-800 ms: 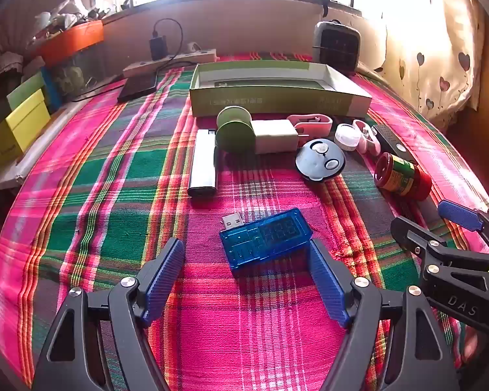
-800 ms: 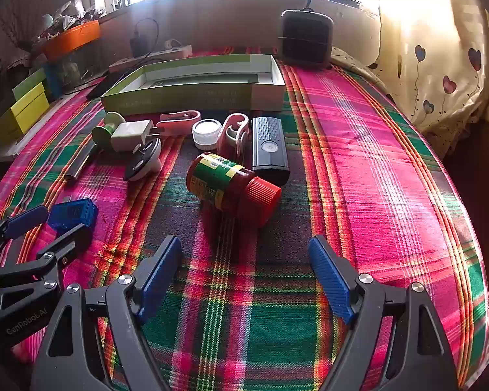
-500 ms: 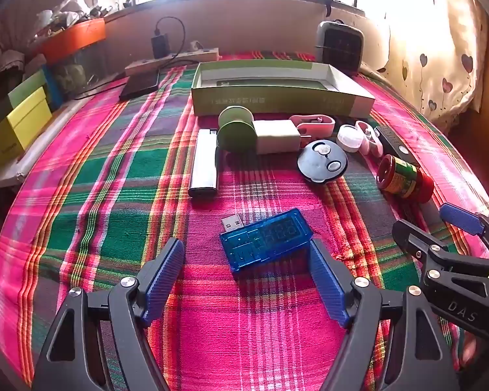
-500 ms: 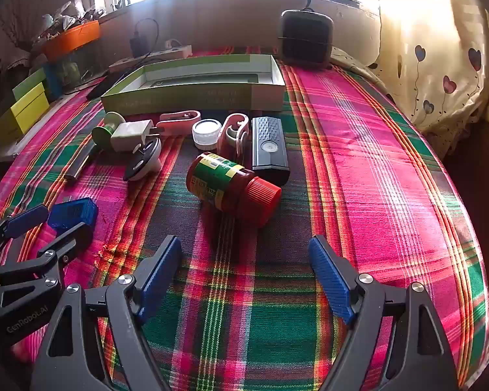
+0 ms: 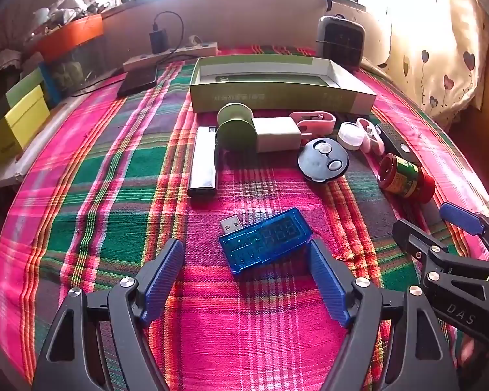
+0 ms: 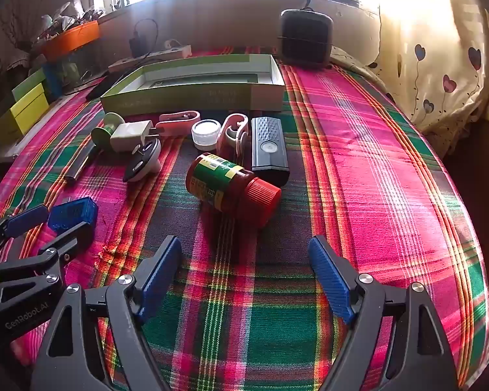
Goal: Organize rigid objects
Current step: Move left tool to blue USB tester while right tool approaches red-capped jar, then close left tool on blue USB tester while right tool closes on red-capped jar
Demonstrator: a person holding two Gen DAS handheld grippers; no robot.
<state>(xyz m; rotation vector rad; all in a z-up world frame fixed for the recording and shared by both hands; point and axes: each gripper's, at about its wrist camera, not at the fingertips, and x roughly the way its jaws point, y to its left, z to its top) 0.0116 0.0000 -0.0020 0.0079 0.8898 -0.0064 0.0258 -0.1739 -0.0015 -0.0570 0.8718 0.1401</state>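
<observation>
The left gripper (image 5: 246,280) is hovering low over the plaid cloth (image 5: 114,176), fingers spread wide, the blue USB meter (image 5: 265,239) lying flat between its tips, touching the right pad. The right gripper (image 6: 244,277) is likewise gaping, pointing at the toppled red bottle (image 6: 231,189) just ahead.

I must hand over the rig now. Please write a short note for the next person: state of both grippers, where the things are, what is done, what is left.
Left gripper: jaws open, holding nothing, the blue USB tester lying between the tips.
Right gripper: jaws open, holding nothing, pointed at the red bottle lying on its side.
Green box at the back looks empty. Charger, silver bar, black remote and the other small items lie loose in front of it.
Done: nothing sorted. Left: everything.
</observation>
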